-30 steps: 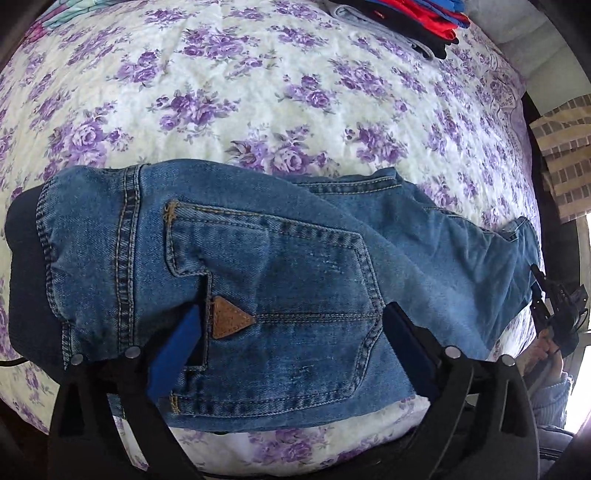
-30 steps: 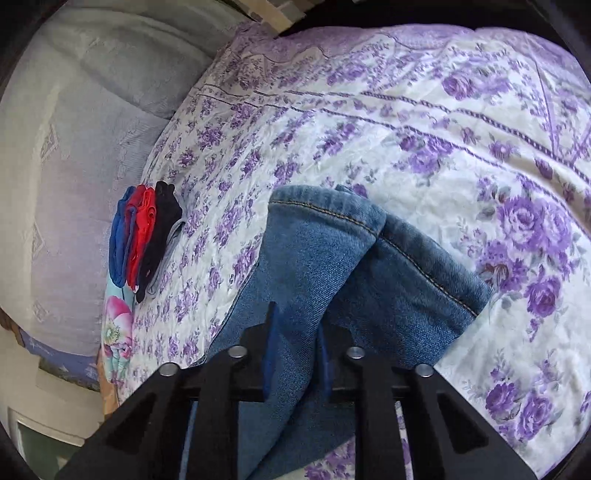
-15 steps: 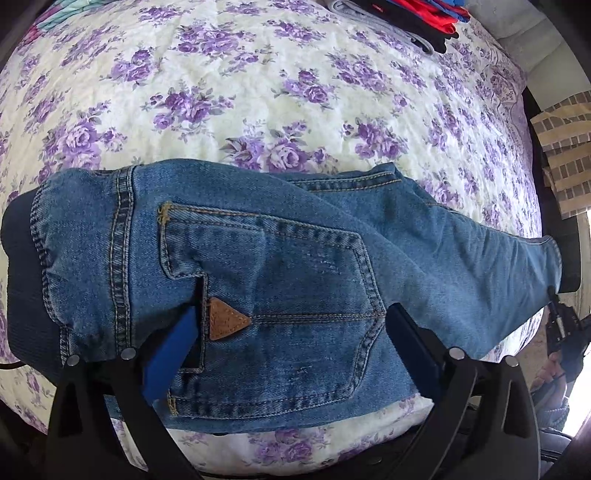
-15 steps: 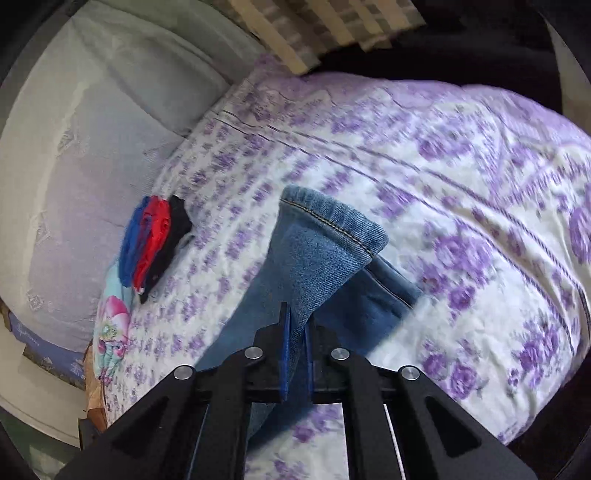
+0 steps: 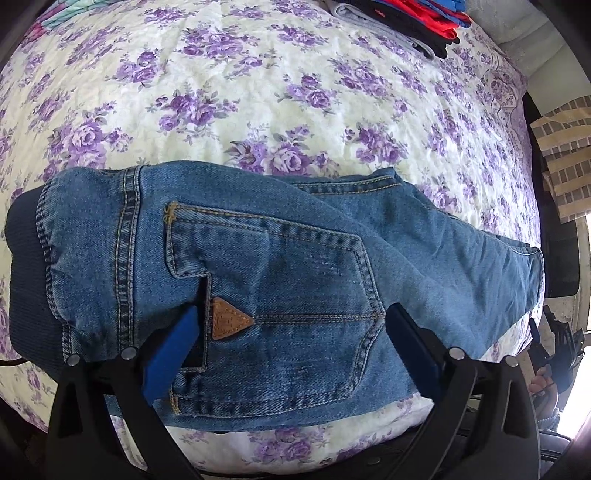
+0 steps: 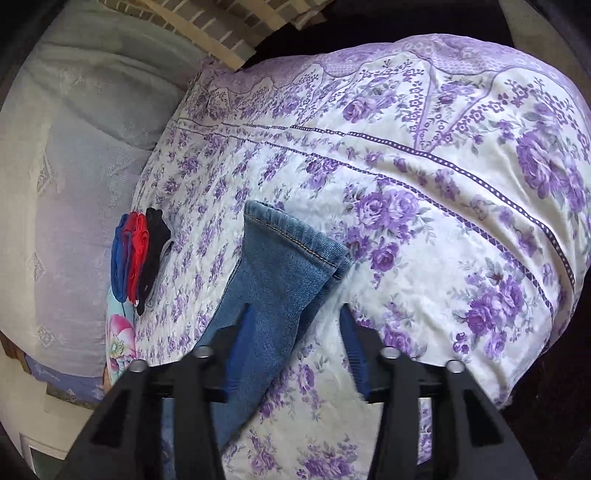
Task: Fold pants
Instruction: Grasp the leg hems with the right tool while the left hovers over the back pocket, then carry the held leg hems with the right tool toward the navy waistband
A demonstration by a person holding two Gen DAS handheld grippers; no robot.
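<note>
Blue jeans [image 5: 295, 266], folded lengthwise, lie across the floral bedspread [image 5: 258, 92] with the back pocket and its brown leather tag facing up. My left gripper [image 5: 291, 332] stands open over the seat, one finger at the pocket's edge and the other past its right side. In the right wrist view the leg hems [image 6: 288, 251] lie flat on the bedspread [image 6: 443, 221]. My right gripper [image 6: 295, 325] is opening there; the leg runs beside its left finger with no pad pressing on it. The right gripper [image 5: 554, 343] also shows at the far right, held by a hand.
A stack of folded red, blue and black clothes [image 6: 136, 254] lies at the far side of the bed, also seen as the folded stack [image 5: 406, 18]. A pale grey blanket [image 6: 74, 147] lies beyond it. A checked cloth [image 5: 565, 155] hangs past the bed's right edge.
The right gripper drew the leg ends outward, straightening the legs, then let go of the hems, which now lie flat. The left gripper stayed put.
</note>
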